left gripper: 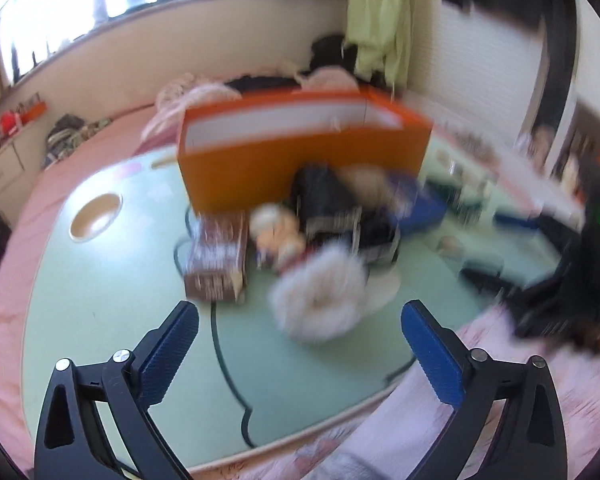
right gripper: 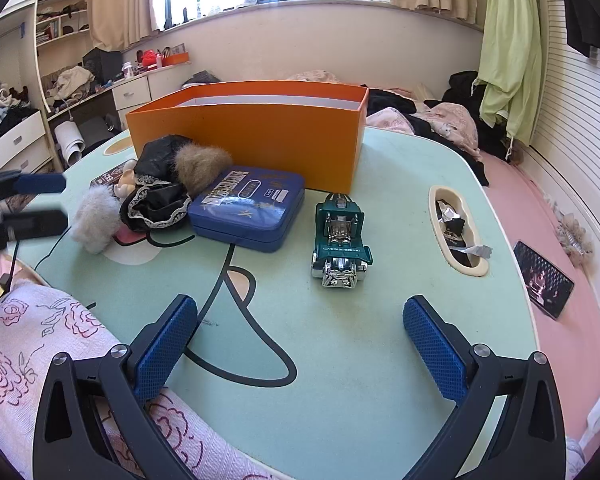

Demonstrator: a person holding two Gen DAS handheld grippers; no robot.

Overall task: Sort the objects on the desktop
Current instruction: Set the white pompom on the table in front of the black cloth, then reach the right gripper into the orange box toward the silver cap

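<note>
Both tongs are being held with their jaws spread wide and nothing between them. Left gripper (left gripper: 300, 320) is being aimed down at a fluffy white fur pom-pom (left gripper: 320, 300) lying just beyond its fingertips on the pale green tabletop (left gripper: 100, 280); that view is badly blurred. Right gripper (right gripper: 300, 316) is being pointed over bare table, with a teal and chrome toy car (right gripper: 342, 240) standing a little ahead of it.

Things to be sorted are being kept in a cluster in front of the open orange cardboard box (right gripper: 252, 136): a blue flat tin case (right gripper: 248, 208) touching the box's front wall, a black lace-trimmed cloth (right gripper: 156, 200) with a brown fur pom-pom (right gripper: 200, 168) leaning against the case, and a brown patterned carton (left gripper: 216, 260) further left.

The white pom-pom is being judged very light, soft and compressible, so it should be pinched through its middle, deep between the pads, since outer fluff alone would likely slip free. The toy car is being judged hard, smooth and liable to roll; its flat sides look the best hold.
</note>
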